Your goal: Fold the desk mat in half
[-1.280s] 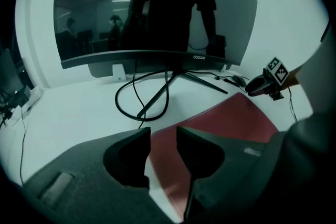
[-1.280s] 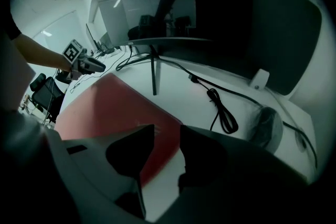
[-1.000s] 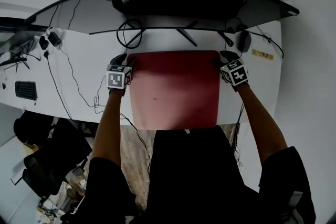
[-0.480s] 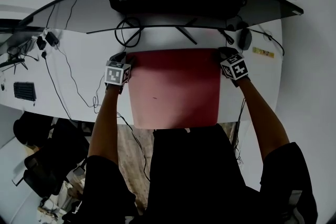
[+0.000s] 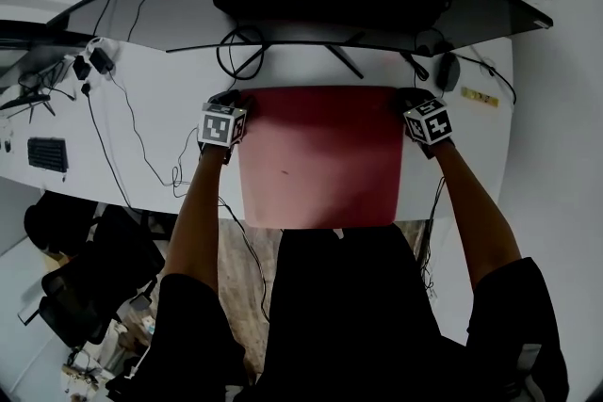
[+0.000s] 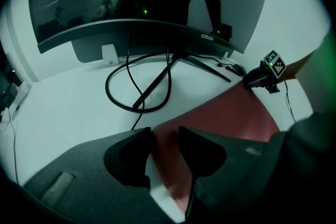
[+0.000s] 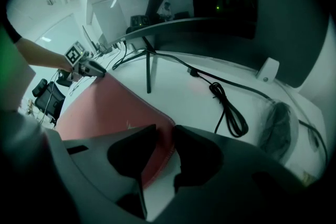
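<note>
Flat on the white bench (image 5: 141, 136), reaching its near edge, lies the red desk mat (image 5: 320, 155), unfolded. At its far-left corner the left tool (image 6: 165, 136) has jaws closing with the corner between them, a gap still showing. At the far-right corner the right tool (image 7: 165, 132) is closing likewise, not yet pinching. Beyond these 2 corners lie a looped black cable (image 5: 240, 52) and a curved monitor (image 5: 311, 0).
</note>
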`<move>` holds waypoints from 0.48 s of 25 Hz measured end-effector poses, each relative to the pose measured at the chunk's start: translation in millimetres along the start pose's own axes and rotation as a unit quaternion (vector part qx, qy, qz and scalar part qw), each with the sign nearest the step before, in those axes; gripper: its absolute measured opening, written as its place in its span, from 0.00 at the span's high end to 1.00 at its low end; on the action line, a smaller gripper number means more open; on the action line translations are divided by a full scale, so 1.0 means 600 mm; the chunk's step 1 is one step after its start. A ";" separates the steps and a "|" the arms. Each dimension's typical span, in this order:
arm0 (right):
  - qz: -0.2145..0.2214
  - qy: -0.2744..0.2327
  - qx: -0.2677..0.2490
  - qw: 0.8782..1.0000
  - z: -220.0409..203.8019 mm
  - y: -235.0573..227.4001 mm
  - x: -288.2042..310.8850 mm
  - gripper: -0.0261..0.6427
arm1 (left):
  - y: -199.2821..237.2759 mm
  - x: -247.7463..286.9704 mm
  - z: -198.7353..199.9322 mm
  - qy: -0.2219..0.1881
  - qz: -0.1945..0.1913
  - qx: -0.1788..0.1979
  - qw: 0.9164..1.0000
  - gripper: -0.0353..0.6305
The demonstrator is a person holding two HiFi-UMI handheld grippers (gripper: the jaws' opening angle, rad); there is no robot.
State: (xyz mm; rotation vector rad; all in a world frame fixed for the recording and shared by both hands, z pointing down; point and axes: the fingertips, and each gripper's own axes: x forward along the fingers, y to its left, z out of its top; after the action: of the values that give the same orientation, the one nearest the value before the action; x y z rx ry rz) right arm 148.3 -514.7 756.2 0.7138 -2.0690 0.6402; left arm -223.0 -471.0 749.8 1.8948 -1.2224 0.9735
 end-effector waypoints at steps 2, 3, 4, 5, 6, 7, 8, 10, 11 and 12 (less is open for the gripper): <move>0.003 -0.008 0.011 1.000 0.002 0.004 -0.001 0.80 | 0.000 -0.004 -0.001 -0.005 -0.005 -0.015 1.000 0.70; 0.005 -0.011 0.013 1.000 0.004 0.006 -0.002 0.80 | 0.001 -0.007 -0.001 -0.009 -0.006 -0.020 1.000 0.70; 0.008 -0.014 0.014 1.000 0.006 0.009 -0.003 0.81 | 0.000 -0.010 -0.001 -0.012 -0.008 -0.022 1.000 0.70; 0.010 -0.015 0.014 1.000 0.007 0.011 -0.005 0.82 | -0.002 -0.013 -0.001 -0.015 -0.009 -0.022 1.000 0.71; 0.013 -0.015 0.013 1.000 0.007 0.014 -0.007 0.83 | -0.004 -0.015 0.000 -0.017 -0.011 -0.022 1.000 0.71; 0.016 -0.015 0.012 1.000 0.007 0.017 -0.009 0.84 | -0.007 -0.017 0.000 -0.019 -0.014 -0.022 0.999 0.72; 0.019 -0.015 0.011 1.000 0.007 0.020 -0.011 0.85 | -0.009 -0.019 0.000 -0.020 -0.017 -0.022 0.999 0.72; 0.024 -0.018 0.011 0.999 0.009 0.028 -0.016 0.86 | -0.015 -0.025 0.001 -0.021 -0.020 -0.013 0.999 0.74; 0.025 -0.020 0.010 0.999 0.011 0.032 -0.019 0.86 | -0.018 -0.028 0.002 -0.021 -0.020 -0.004 1.000 0.75; 0.024 -0.024 0.007 0.999 0.014 0.036 -0.022 0.86 | -0.020 -0.032 0.003 -0.022 -0.019 0.005 1.000 0.76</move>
State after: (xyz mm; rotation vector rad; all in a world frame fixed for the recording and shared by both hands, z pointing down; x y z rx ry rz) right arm 135.8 -501.5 736.9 0.6952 -2.1329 0.6710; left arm -216.8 -460.3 730.6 1.9492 -1.2042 0.9252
